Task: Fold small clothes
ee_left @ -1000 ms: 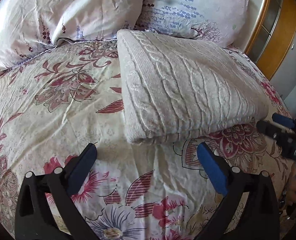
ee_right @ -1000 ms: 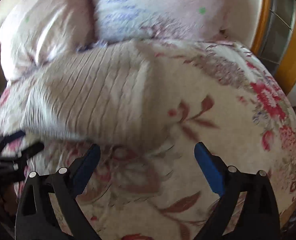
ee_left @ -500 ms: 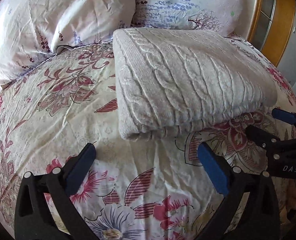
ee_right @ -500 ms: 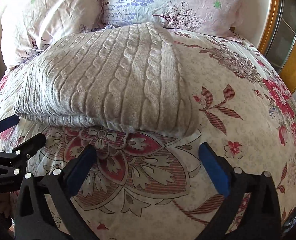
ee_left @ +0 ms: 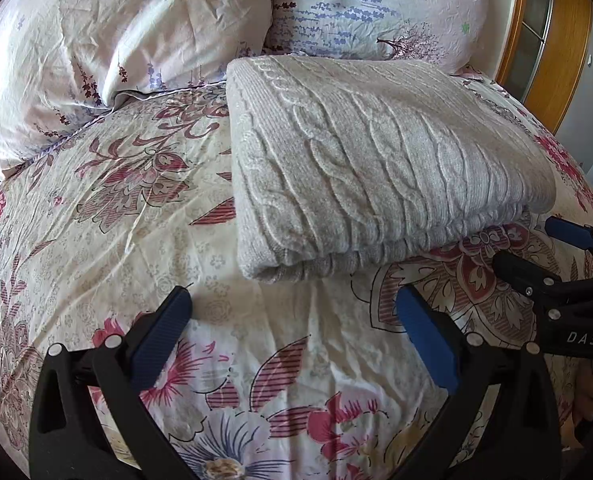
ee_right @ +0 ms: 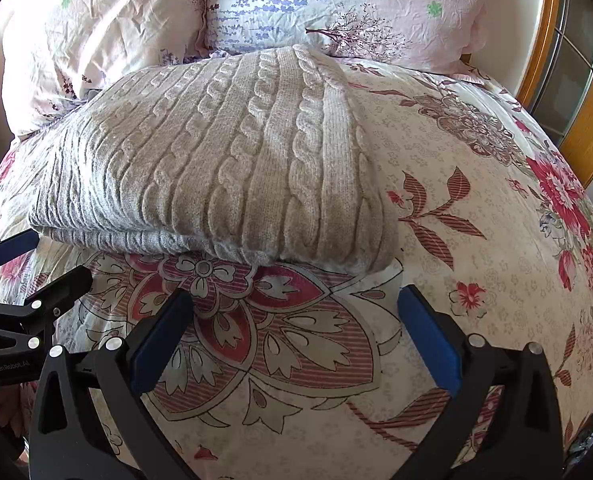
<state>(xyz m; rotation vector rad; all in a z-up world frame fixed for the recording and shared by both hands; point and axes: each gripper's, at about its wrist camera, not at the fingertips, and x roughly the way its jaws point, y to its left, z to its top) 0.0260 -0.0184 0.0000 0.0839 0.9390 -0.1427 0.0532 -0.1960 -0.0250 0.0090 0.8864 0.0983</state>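
Sweater: a beige cable-knit sweater (ee_left: 376,168) lies folded into a thick rectangle on the bed, its layered edges turned toward the two cameras (at least two layers show at the near edge).
Place of the sweater: it rests on the flowered bedspread (ee_left: 108,216), in the upper middle part of the bed, and its far edge touches or almost touches the pillows.
Left gripper: the left gripper (ee_left: 292,336) hangs just above the bedspread, near the sweater's near left corner; its blue pads (ee_left: 160,336) stand wide apart and nothing is between them.
Right gripper: the right gripper (ee_right: 296,336) is placed in front of the sweater's near right corner, over a big red flower in the print; its fingers are also spread wide and hold nothing.
Grippers to each other: they are side by side (each one appears at the edge of the other's view), and neither touches the sweater.
Pillows: a pale pink pillow (ee_left: 116,32) lies at the left and a pillow with lavender print (ee_left: 376,4) at the right, both behind the sweater.
Farther out: a wooden frame with glass panes (ee_right: 568,80) stands at the right side, beyond the bed.
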